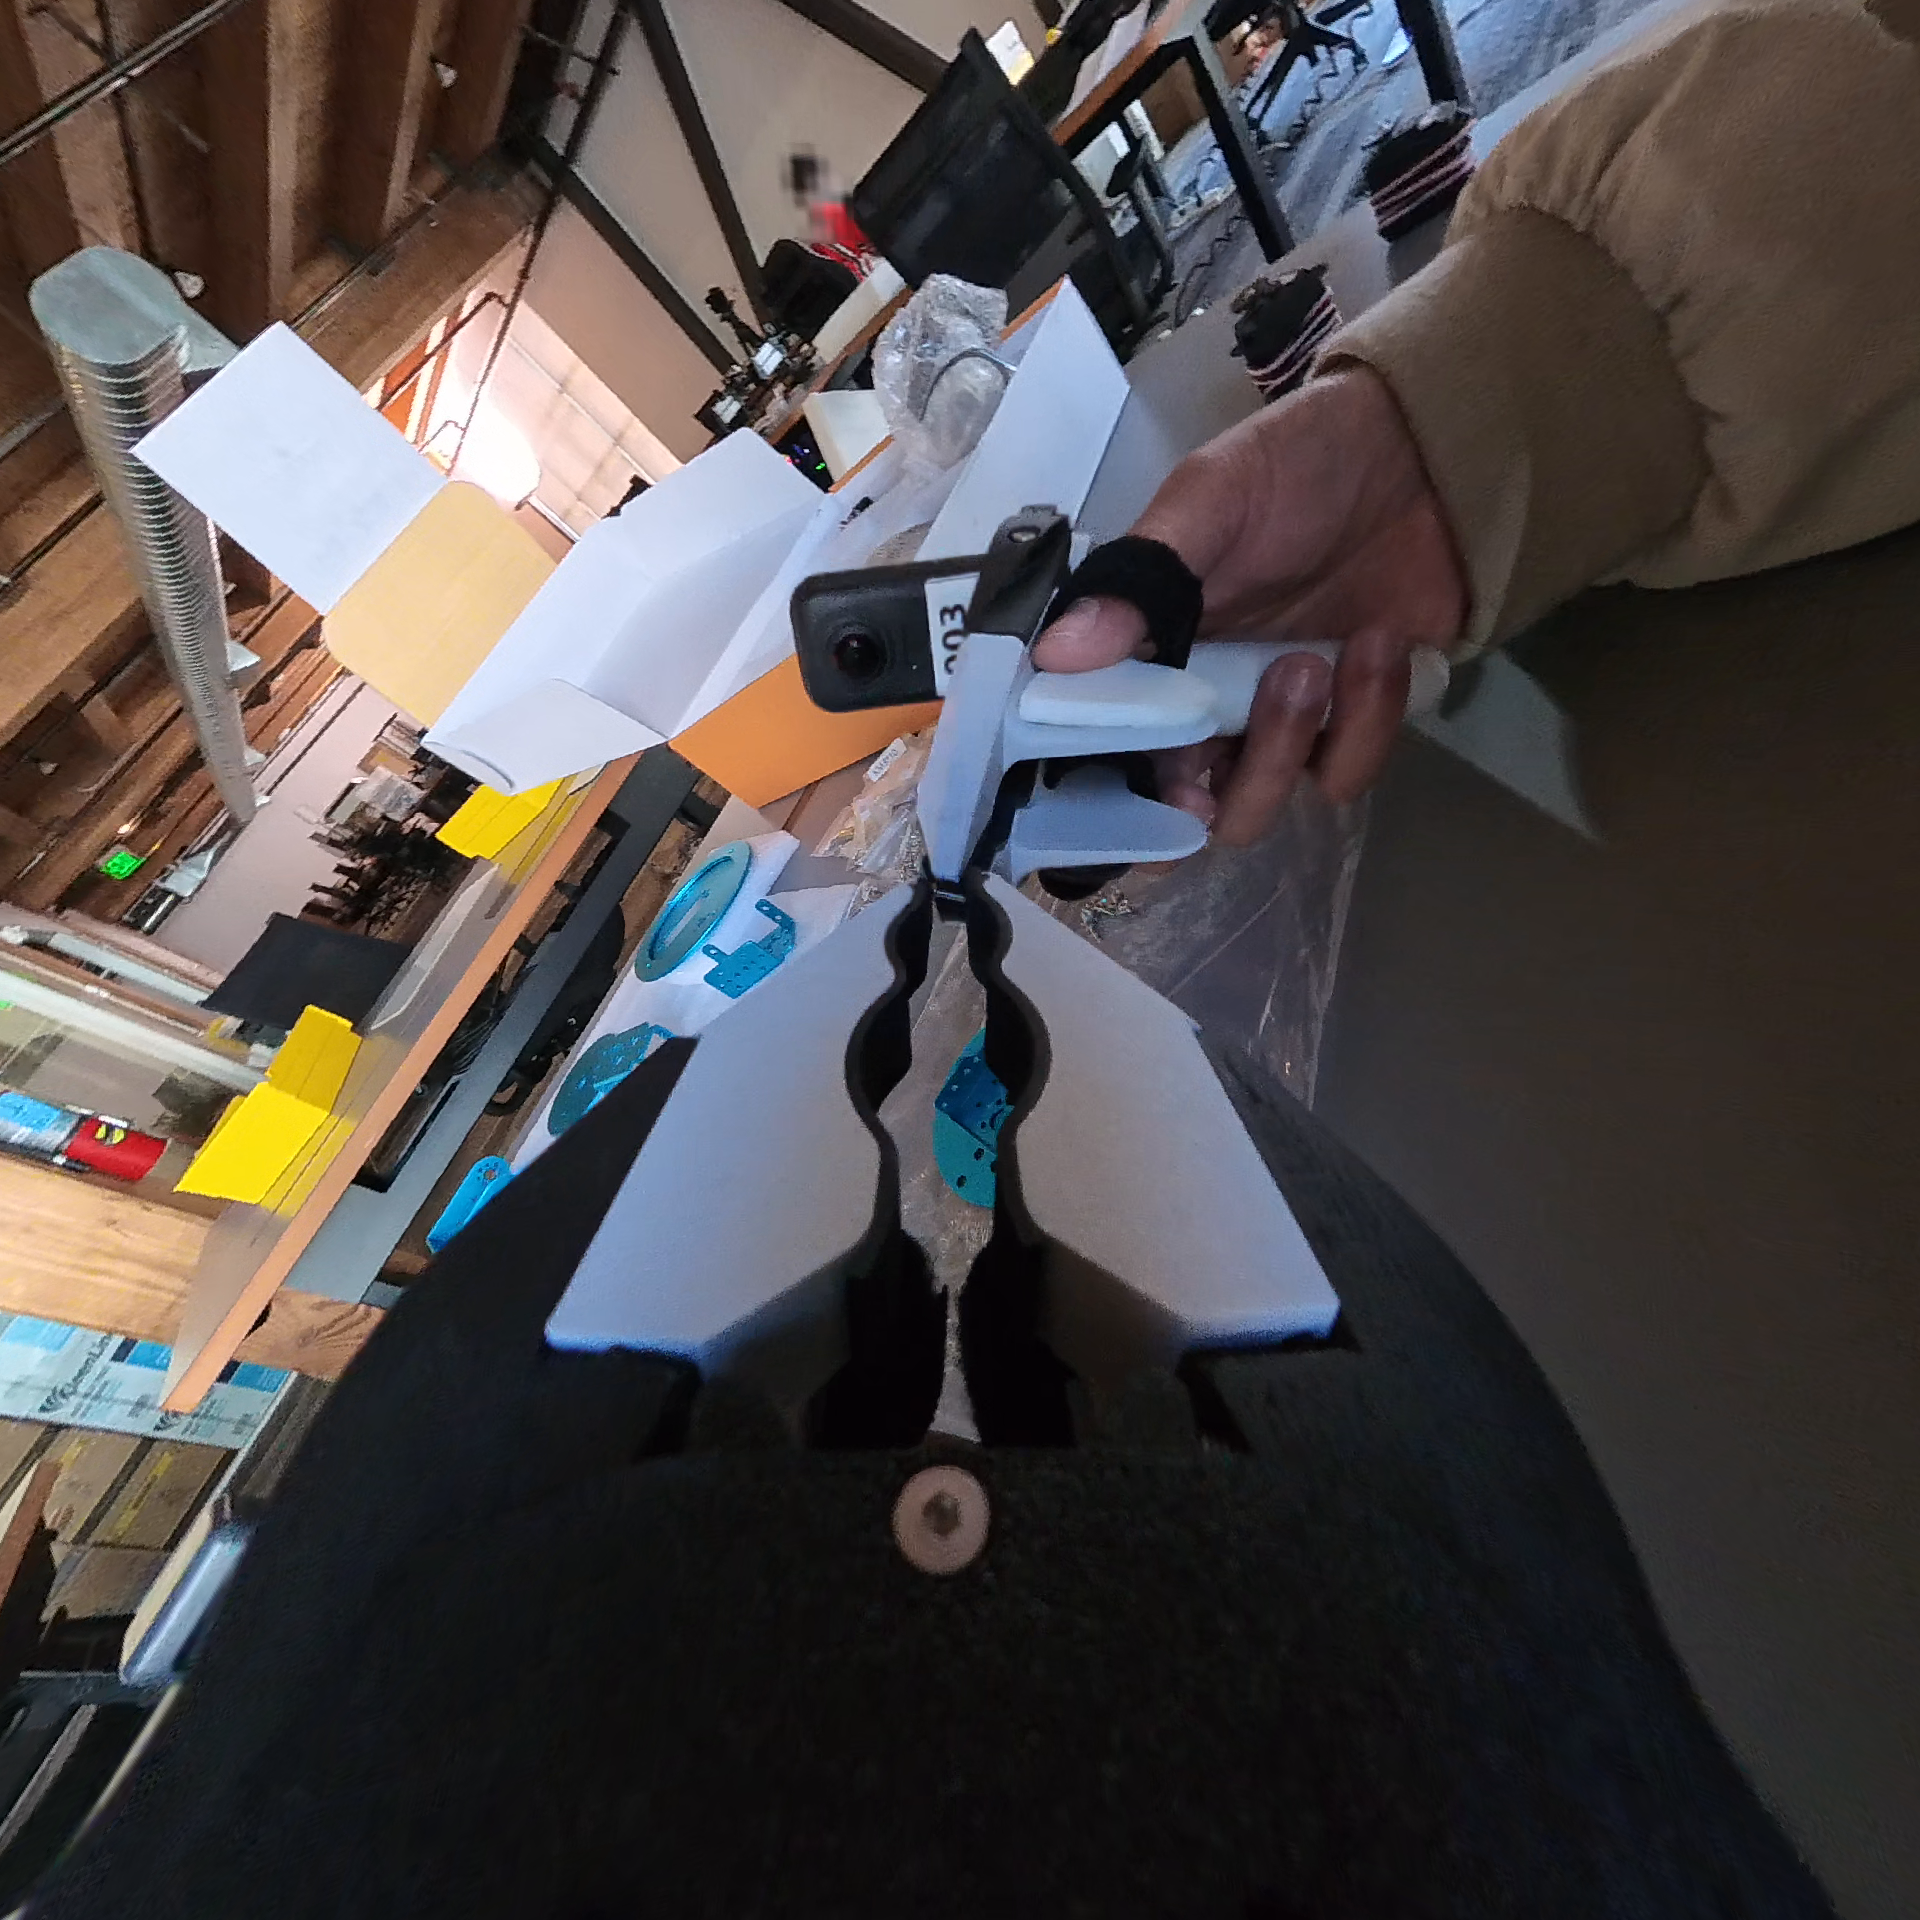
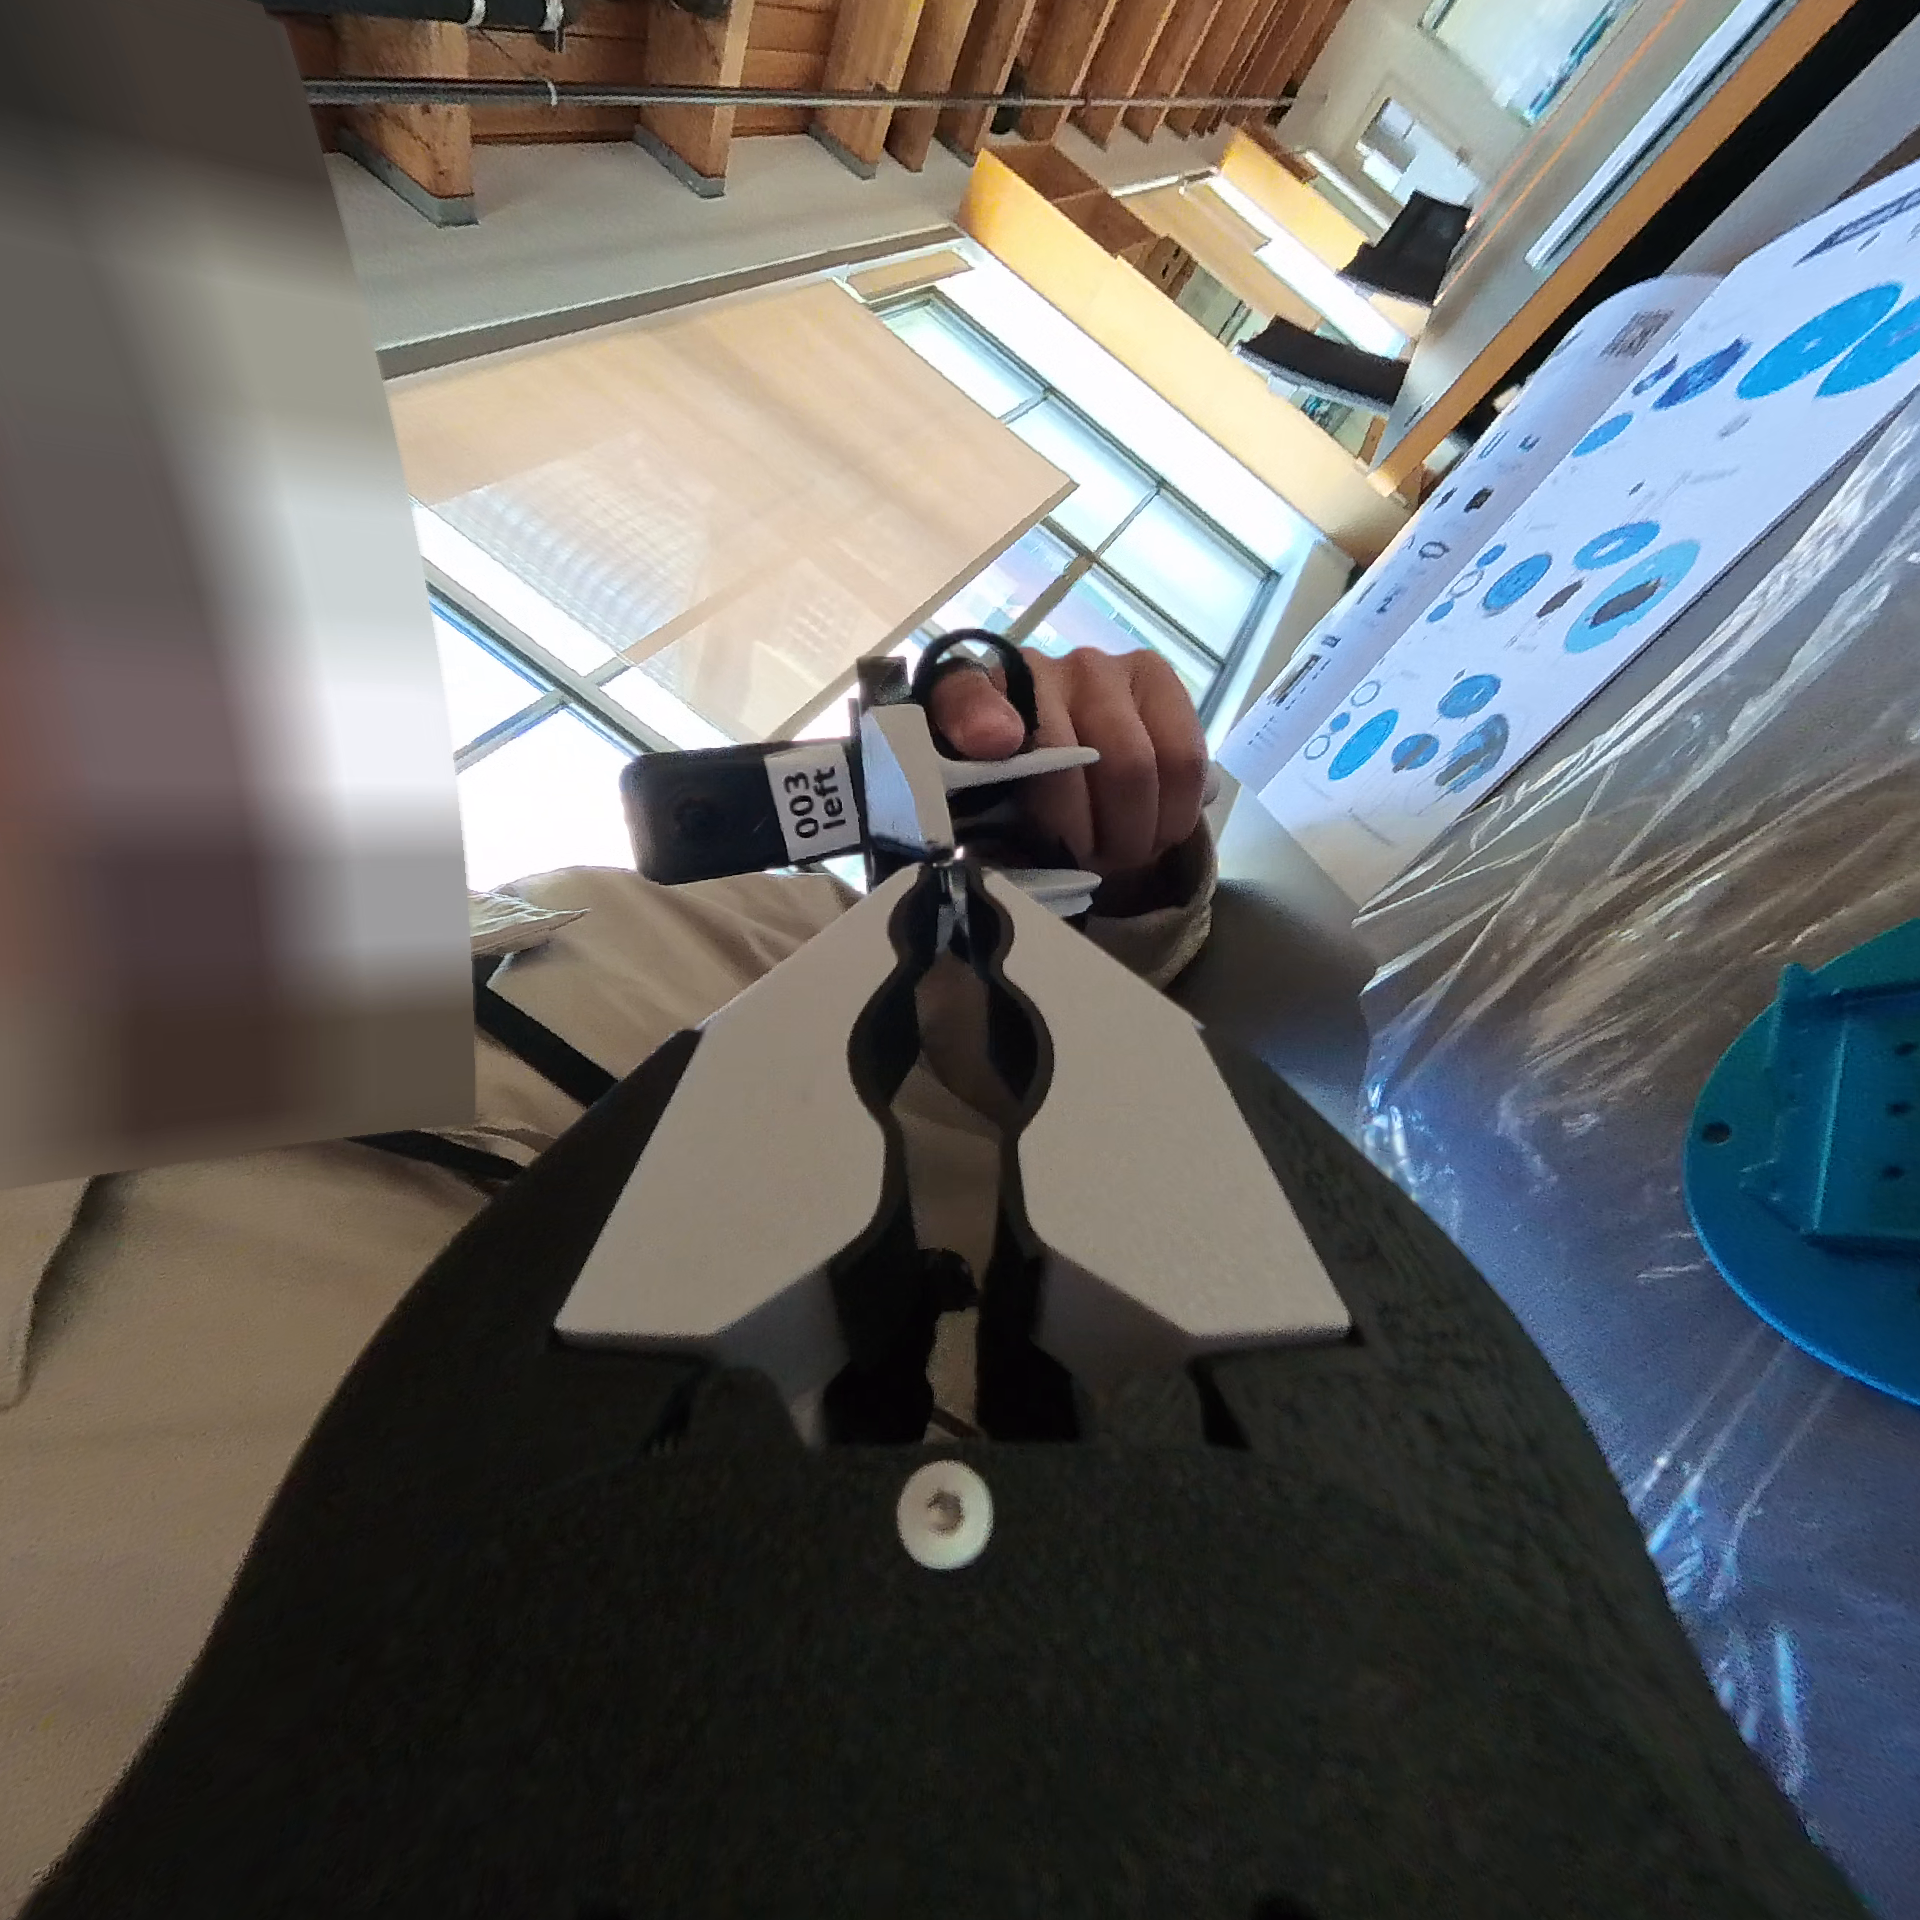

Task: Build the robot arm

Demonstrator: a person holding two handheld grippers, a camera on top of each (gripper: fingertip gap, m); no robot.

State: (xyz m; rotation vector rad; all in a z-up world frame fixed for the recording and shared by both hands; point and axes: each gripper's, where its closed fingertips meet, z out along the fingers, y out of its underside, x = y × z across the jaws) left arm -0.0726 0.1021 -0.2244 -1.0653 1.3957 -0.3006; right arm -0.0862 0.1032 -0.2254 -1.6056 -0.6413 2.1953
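Grippers meet tip to tip near a clear plastic sheet: left gripper and right gripper both pinch one small dark part, its axis too small to tell.

I observe a small dark part, slim, what it is not resolvable, held in the air tip to tip: left gripper and right gripper both appear closed on it from opposite ends. Below, a teal round plate carrying a perforated bracket lies flat on clear plastic sheet
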